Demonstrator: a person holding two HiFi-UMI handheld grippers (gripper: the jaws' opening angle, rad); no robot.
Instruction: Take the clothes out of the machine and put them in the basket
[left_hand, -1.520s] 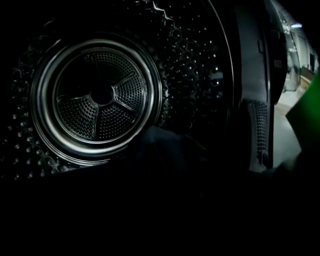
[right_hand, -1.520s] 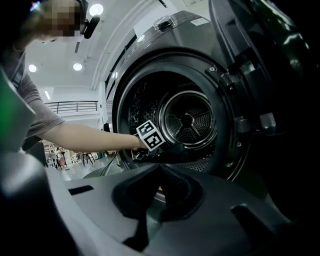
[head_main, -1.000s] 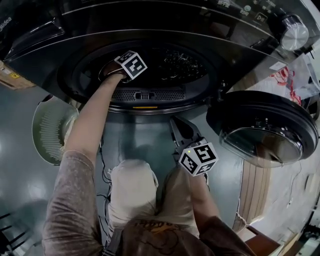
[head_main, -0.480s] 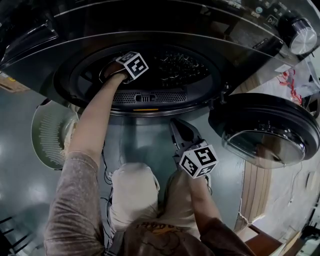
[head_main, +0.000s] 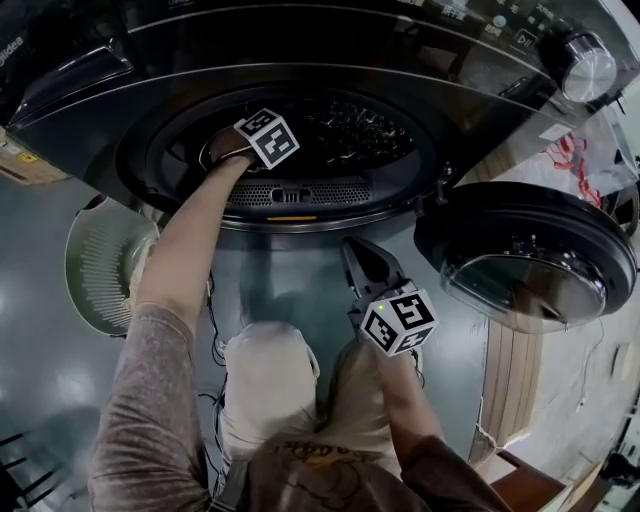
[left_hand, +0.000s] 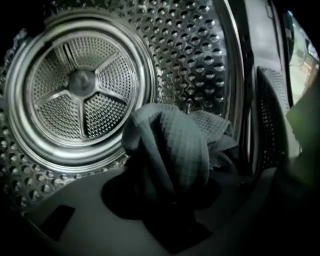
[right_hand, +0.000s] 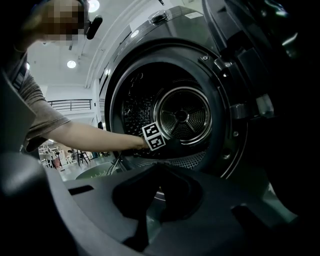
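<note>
**Now the left jaws bite on the grey cloth, deep in the drum**

And we're inside the machine (head_main: 300, 60)! The left gripper (left_hand: 170, 200) reaches into the drum (left_hand: 200, 50), angled down because that is where the load lies. Its jaws have just been closing, and a grey waffle-weave cloth (left_hand: 170, 145) is bunched between them, clamped. The grip looks good enough to lift on.

The right gripper (head_main: 355, 250) hangs outside, near the person's knee and level with the opening. Its jaws are clenched on nothing, probably held back so the narrow opening stays clear for one arm.

The door (head_main: 525, 270) is swung wide to the right, out of the way. The basket (head_main: 95, 270) sits on the floor to the left, right under the working arm, so it's a short carry.

The count:
- One cloth is in sight; whether the fold behind it is a second piece, I can't tell.
- One basket.
- One door.
- Two grippers.
</note>
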